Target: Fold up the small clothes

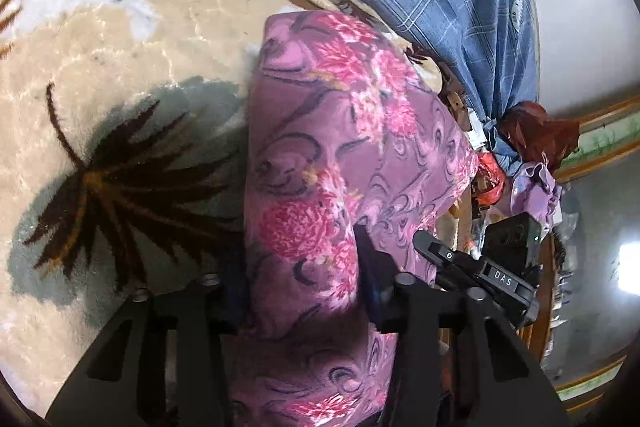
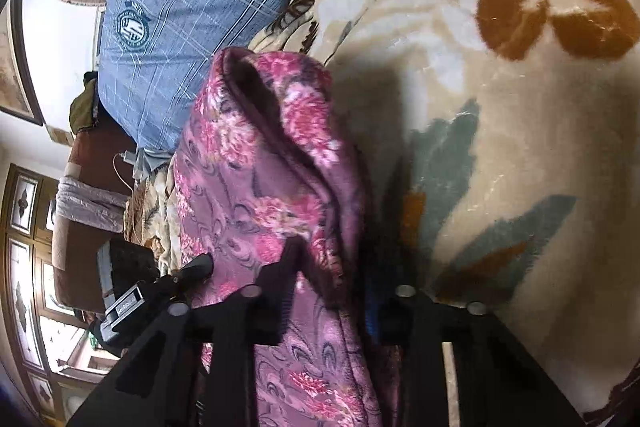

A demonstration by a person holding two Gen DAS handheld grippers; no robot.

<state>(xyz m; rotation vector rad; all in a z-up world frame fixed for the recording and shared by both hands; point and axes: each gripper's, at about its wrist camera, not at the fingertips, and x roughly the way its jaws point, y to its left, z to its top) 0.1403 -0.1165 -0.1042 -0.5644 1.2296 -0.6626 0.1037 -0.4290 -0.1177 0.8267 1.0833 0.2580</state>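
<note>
Left tool [image 1: 300, 267] is clamped on the pink floral garment [image 1: 340, 147], cloth bunched between its fingers; right tool [image 2: 332, 267] likewise grips the same garment [image 2: 272, 167] at another spot. Garment is lifted in a long fold above the beige floral blanket [image 1: 120, 47] on the bed, casting a shadow on it. No containers visible. Left view alone shows the right tool's side with its "DAS" label and a cluttered heap of red and lilac cloth [image 1: 536, 163] at the bed edge. Right view alone shows the fold's open dark crease, a crest logo on the blue checked pillow [image 2: 192, 7] and a glazed cabinet [image 2: 28, 267]. Fingertips on both tools are buried in fabric; garment's lower end is cut off.
</note>
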